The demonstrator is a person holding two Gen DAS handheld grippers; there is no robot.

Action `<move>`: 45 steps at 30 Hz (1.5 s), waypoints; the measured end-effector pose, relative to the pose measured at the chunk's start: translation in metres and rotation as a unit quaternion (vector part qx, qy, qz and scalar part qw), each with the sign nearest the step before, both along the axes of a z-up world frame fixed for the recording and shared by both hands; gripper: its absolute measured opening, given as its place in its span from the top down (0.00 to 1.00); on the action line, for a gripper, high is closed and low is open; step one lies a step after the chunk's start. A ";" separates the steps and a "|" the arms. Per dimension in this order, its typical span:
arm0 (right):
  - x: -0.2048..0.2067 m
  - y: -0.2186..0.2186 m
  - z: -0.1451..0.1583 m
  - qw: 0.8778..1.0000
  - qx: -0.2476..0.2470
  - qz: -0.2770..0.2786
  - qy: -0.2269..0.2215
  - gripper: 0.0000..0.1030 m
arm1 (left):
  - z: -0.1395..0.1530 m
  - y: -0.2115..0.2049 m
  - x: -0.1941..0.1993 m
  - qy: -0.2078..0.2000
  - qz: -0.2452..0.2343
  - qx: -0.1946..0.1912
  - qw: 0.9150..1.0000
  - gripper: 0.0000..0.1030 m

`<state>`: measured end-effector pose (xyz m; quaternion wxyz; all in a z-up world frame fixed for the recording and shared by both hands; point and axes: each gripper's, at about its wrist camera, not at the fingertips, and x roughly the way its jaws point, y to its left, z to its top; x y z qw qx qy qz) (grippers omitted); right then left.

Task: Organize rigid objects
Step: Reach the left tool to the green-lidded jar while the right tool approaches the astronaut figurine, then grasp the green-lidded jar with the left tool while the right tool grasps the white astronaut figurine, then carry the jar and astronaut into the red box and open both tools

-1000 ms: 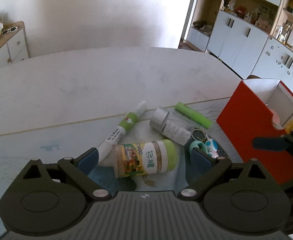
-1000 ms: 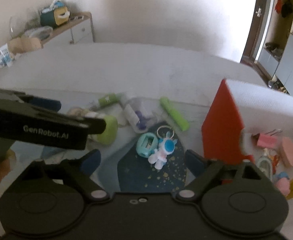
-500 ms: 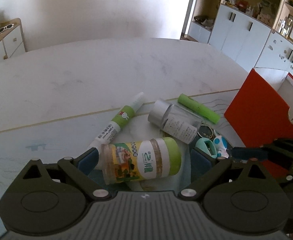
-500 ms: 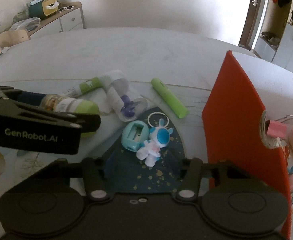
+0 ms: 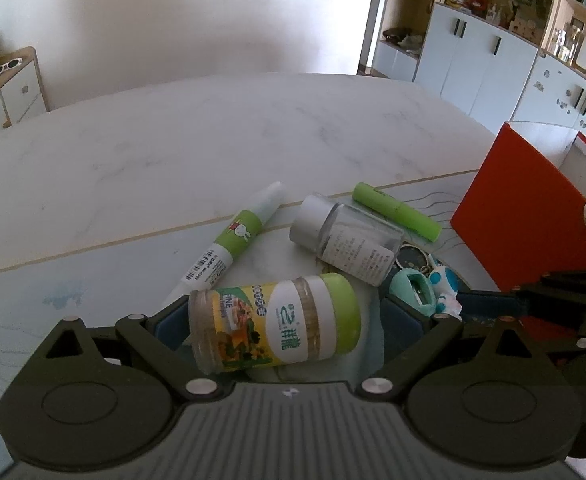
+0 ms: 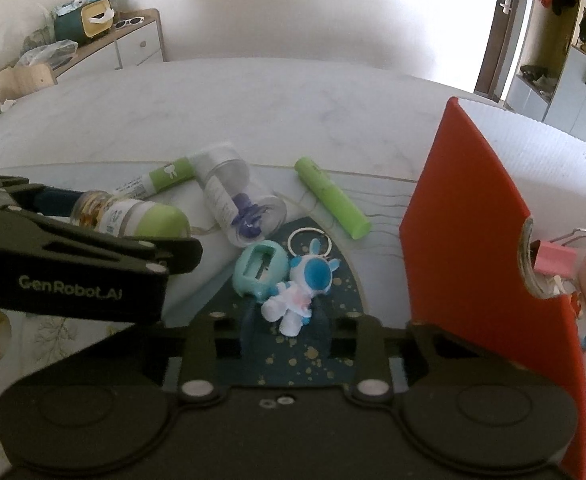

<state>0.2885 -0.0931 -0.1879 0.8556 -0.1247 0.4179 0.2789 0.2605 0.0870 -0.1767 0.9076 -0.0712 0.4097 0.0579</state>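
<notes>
Left wrist view: left gripper [image 5: 289, 316] has its jaws spread wide on either side of the seasoning jar [image 5: 275, 322], which lies on its side with green cap toward the red box [image 5: 533, 216]; contact with the pads cannot be confirmed, so not yet a grasp. Jar label shows green Chinese characters and the partial word "FINE". On the far side of the jar from the gripper: a white-and-green glue pen [image 5: 229, 240] with rabbit cartoon and barcode, a clear bottle [image 5: 347, 238] with silver cap and small unreadable print, a green tube [image 5: 397, 211] nearest the red box. Teal sharpener [image 5: 411, 285] and astronaut keychain [image 5: 445, 290] lie between jar and red box. All rest on the white table [image 5: 197, 132]. Right wrist view: right gripper [image 6: 285, 324] is narrowed around the astronaut keychain [image 6: 299, 292]; fingers flank the figure closely, apparently pinching it, still resting on the dark mat [image 6: 325, 344]. Sharpener [image 6: 259, 270] touches the keychain on the side away from the red box [image 6: 477, 240]. Left tool body reads "GenRobot.AI". Inside the box: a pink binder clip [image 6: 553, 258] and other pink items. Judgement: early to middle stage; some items boxed, six loose items remain outside.
</notes>
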 end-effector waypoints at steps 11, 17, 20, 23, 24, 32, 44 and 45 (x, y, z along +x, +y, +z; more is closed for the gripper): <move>-0.008 -0.008 0.010 1.000 0.016 -0.011 -0.006 0.76 | 0.001 0.005 0.000 0.003 0.013 -0.004 1.000 0.18; -0.024 -0.019 0.023 0.999 0.036 -0.015 0.006 0.77 | 0.004 0.007 -0.008 0.011 0.011 -0.021 1.000 0.18; -0.029 -0.027 0.031 0.998 0.048 -0.025 0.016 0.78 | 0.006 0.006 -0.014 0.016 0.008 -0.020 1.000 0.18; -0.034 -0.034 0.039 0.997 0.059 -0.031 0.026 0.79 | 0.010 0.004 -0.023 0.015 0.003 -0.019 1.000 0.18; -0.035 -0.036 0.041 0.997 0.062 -0.032 0.027 0.79 | 0.012 0.004 -0.026 0.015 0.001 -0.020 1.000 0.18; -0.054 -0.058 0.070 0.995 0.094 -0.028 0.018 0.79 | 0.037 -0.005 -0.052 -0.001 -0.018 -0.024 1.000 0.18; -0.067 -0.102 0.125 0.989 0.149 -0.022 -0.012 0.79 | 0.094 -0.031 -0.071 -0.027 -0.061 -0.019 0.998 0.18; -0.067 -0.105 0.129 0.988 0.152 -0.024 -0.017 0.79 | 0.099 -0.034 -0.070 -0.031 -0.063 -0.019 0.997 0.18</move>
